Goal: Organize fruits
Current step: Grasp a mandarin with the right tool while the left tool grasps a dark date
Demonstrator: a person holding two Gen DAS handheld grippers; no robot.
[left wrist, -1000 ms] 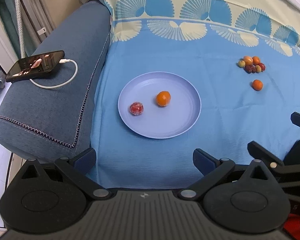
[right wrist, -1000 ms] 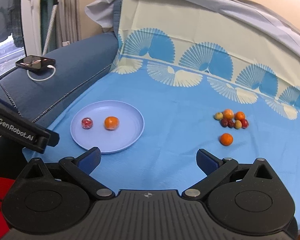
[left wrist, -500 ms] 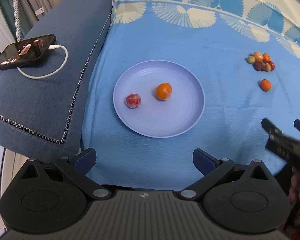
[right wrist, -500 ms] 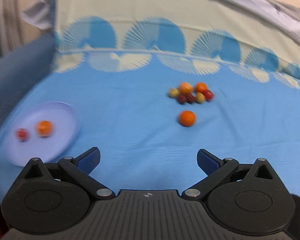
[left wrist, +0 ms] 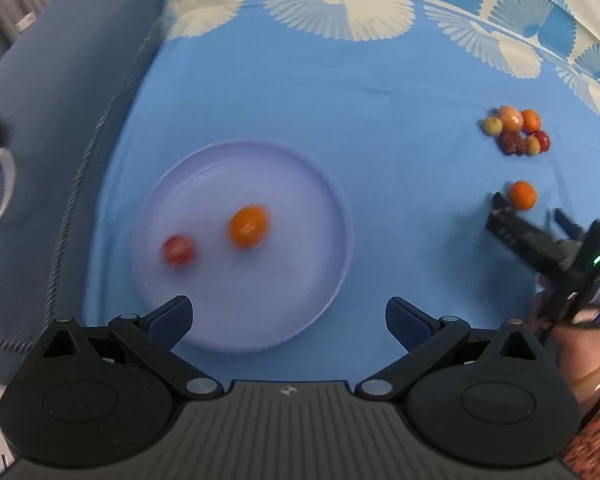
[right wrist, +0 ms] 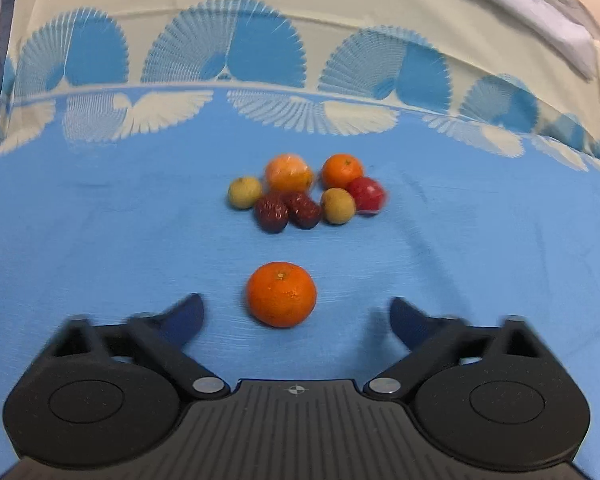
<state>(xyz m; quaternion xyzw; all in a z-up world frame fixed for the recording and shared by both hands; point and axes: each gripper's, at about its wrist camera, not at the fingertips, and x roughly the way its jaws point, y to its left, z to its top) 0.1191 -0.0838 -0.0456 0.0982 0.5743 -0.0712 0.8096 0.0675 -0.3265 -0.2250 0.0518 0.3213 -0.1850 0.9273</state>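
Note:
A lone tangerine [right wrist: 281,294] lies on the blue cloth just ahead of my right gripper [right wrist: 296,314], whose jaws are closing and stand either side of it without touching. In the left wrist view the same tangerine [left wrist: 522,195] sits between the right gripper's fingertips [left wrist: 526,210]. Behind it is a cluster of several small fruits [right wrist: 306,194]. The lilac plate [left wrist: 204,184] holds an orange fruit [left wrist: 248,227] and a small red fruit [left wrist: 179,250]. My left gripper [left wrist: 288,314] hangs open over the plate's near rim, empty.
A dark blue sofa arm [left wrist: 52,120] borders the cloth on the left, with a white cable [left wrist: 2,192] on it. A cream and blue fan-patterned backrest [right wrist: 300,40] rises behind the fruit. A hand [left wrist: 576,356] holds the right gripper.
My right gripper swung right and dropped down to the lone tangerine, its jaws narrowing. My left gripper moved closer over the plate, which now fills more of its view.

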